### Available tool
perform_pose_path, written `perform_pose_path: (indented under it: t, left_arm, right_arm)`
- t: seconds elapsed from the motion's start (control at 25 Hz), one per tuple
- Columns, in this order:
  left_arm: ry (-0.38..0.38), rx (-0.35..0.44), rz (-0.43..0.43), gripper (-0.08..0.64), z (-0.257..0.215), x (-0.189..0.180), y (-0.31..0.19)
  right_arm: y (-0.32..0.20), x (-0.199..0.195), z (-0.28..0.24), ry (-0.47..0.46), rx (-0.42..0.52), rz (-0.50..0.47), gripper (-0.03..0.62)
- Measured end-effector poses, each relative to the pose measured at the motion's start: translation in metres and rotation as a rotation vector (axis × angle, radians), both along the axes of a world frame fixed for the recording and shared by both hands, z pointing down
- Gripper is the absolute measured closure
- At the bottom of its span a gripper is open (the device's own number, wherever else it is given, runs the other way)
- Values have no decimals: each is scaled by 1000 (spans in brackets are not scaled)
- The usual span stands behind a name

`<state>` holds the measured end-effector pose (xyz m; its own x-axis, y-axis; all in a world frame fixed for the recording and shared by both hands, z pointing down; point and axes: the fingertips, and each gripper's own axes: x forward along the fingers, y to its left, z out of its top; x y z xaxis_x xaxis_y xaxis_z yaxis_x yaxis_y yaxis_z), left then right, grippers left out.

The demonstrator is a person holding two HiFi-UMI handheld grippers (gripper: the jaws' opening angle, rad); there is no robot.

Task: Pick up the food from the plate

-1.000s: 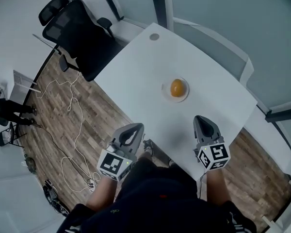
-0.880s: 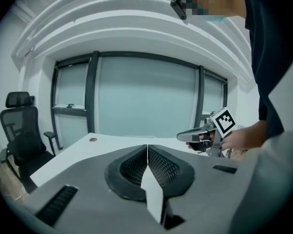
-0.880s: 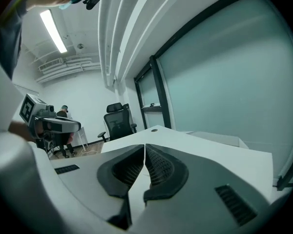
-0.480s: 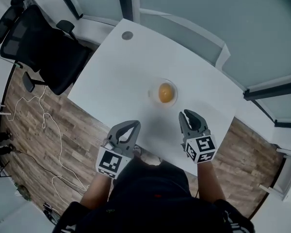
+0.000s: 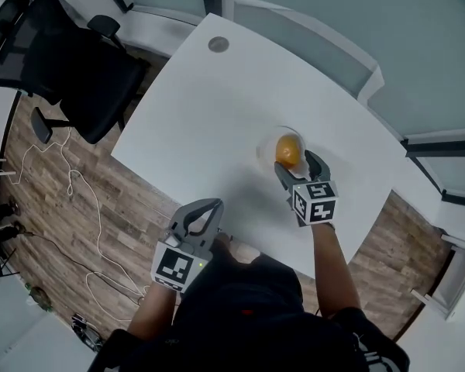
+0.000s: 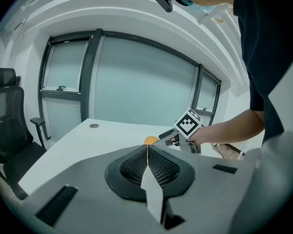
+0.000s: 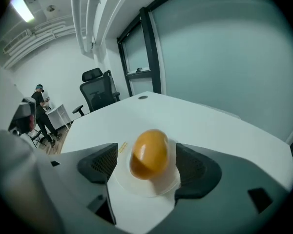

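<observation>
An orange, rounded piece of food (image 5: 287, 150) (image 7: 149, 152) lies on a small clear plate (image 5: 265, 153) (image 7: 156, 184) on the white table (image 5: 217, 122). My right gripper (image 5: 296, 168) (image 7: 149, 167) stands open at the plate's near side; its jaws have just been opening, and the food sits between them with gaps on both sides. In the left gripper view the food (image 6: 151, 140) shows small beyond the right gripper (image 6: 167, 136). My left gripper (image 5: 204, 211) (image 6: 147, 152) is shut with nothing in it, near the table's front edge.
A black office chair (image 5: 58, 60) stands at the table's left end. A round grommet (image 5: 218, 44) sits in the table's far corner. White cables (image 5: 85, 208) trail over the wooden floor. Glass walls run behind the table. A person (image 7: 39, 113) stands far off.
My right gripper has moved forward and down to the plate and opened around the food. The left gripper has shifted a little along the table's front edge, still shut.
</observation>
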<state>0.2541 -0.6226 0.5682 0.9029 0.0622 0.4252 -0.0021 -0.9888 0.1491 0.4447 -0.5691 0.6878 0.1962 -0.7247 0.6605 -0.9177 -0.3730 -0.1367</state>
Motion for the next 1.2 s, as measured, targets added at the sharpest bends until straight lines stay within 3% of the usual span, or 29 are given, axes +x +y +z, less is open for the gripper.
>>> perform_pose_path:
  t: [0.2, 0.32, 0.68, 1.2]
  left_arm:
    - [-35, -31, -50, 537, 7, -10, -18]
    - [-28, -27, -59, 537, 3, -16, -22]
    - [41, 29, -58, 537, -40, -20, -13]
    - [196, 147, -6, 537, -140, 0, 39]
  right_arm:
    - [-12, 7, 41, 3, -135, 17, 232]
    - [-14, 10, 40, 41, -151, 42, 243]
    - [3, -7, -51, 198, 4, -11, 255]
    - [82, -35, -253, 378, 358, 8, 255]
